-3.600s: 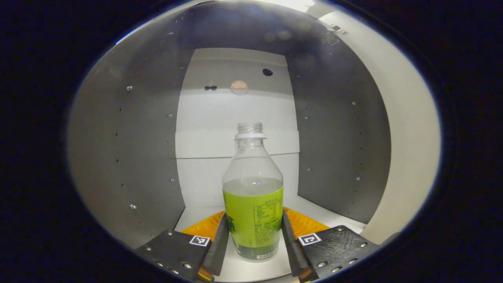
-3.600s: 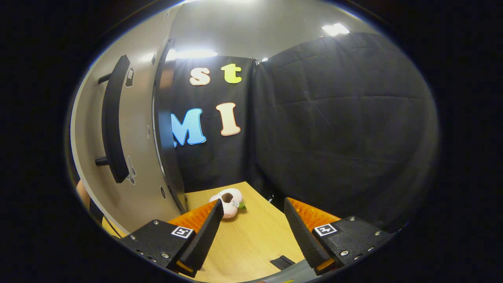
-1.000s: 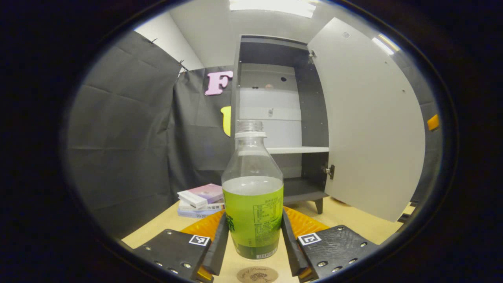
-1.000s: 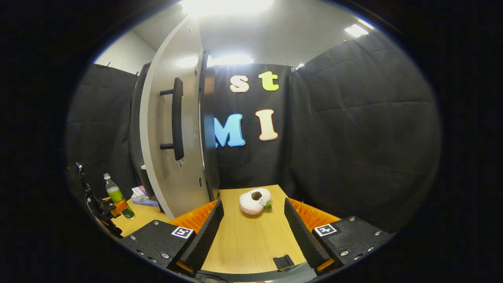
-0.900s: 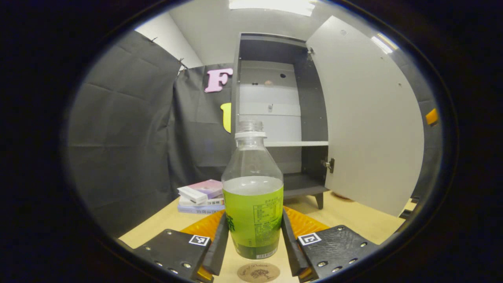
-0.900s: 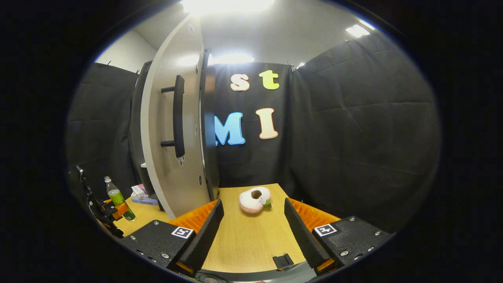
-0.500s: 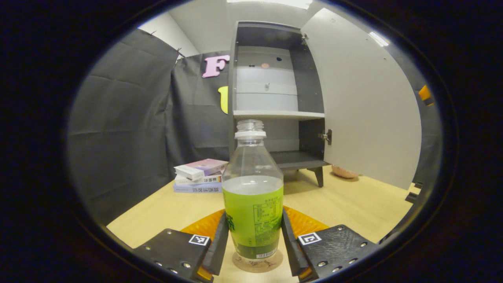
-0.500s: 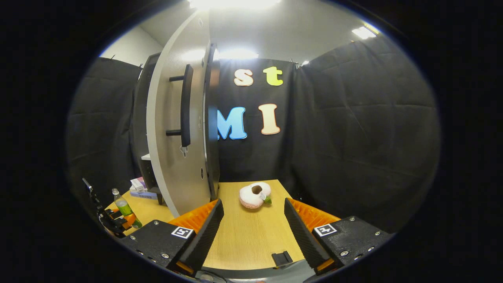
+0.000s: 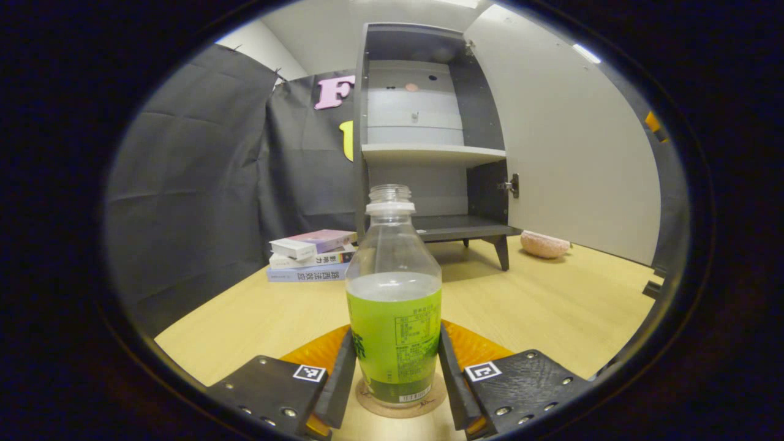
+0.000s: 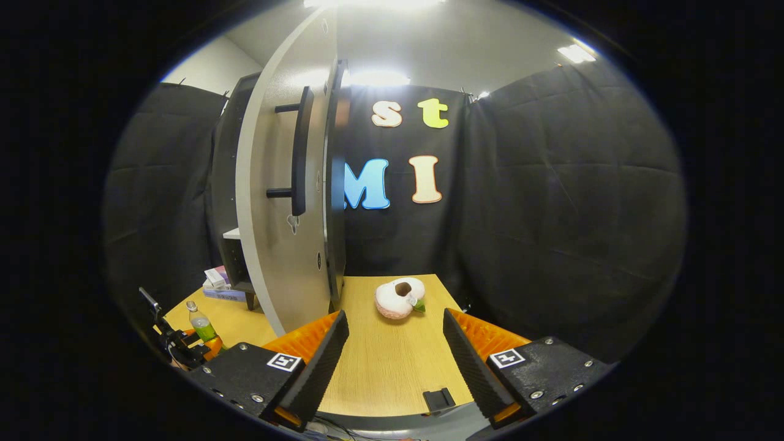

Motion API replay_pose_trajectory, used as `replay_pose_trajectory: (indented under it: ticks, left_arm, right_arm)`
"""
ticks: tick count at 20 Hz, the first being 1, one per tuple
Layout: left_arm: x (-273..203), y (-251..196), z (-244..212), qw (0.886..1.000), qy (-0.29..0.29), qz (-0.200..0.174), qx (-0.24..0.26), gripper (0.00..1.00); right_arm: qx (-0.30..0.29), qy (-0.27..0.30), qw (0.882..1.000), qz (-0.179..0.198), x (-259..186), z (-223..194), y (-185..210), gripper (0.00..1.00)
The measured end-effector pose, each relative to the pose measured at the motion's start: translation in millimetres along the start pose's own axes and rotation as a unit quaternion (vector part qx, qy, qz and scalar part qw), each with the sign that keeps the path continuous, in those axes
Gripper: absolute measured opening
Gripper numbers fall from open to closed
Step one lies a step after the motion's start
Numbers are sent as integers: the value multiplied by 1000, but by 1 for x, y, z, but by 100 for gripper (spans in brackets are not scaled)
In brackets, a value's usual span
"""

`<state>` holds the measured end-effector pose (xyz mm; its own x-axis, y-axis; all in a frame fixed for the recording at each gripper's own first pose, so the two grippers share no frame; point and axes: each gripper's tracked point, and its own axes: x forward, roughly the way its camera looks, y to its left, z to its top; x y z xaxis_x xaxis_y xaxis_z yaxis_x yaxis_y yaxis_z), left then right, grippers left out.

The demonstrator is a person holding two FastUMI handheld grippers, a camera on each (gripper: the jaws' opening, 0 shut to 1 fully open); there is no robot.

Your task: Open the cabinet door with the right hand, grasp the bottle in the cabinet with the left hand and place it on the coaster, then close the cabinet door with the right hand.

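The left claw (image 9: 396, 380) squeezes the bottle (image 9: 395, 306), which stands straight up on the coaster (image 9: 401, 404). The right claw (image 10: 395, 361) is spread wide and holds nothing; the door handle (image 10: 298, 153) is up to its left.

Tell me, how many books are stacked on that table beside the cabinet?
3, it seems: the books lie in one pile on the table, left of the cabinet. The top one lies askew; a thinner one could be hidden between them.

a stack of books (image 9: 311, 255) lies on the wooden surface (image 9: 551, 300), with a small white box (image 9: 293, 248) on top. a pink doughnut-shaped plush toy (image 10: 400, 297) with a dark hole and a green tag rests farther along the surface, near the black cloth wall (image 10: 551, 202).
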<state>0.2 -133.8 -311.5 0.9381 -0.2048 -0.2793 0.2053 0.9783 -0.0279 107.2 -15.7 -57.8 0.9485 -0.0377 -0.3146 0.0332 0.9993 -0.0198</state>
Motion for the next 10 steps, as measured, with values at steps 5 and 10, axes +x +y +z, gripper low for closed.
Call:
replay_pose_trajectory:
  ticks: [5,10]
  left_arm:
    - [-6,5,11,1000,5,16,13,86]
    - [-15,9,44,999,-6,32,24,89]
  right_arm:
    - [10,-1,1000,1,1,0,-3,96]
    - [15,-16,1000,3,-2,12,-6,96]
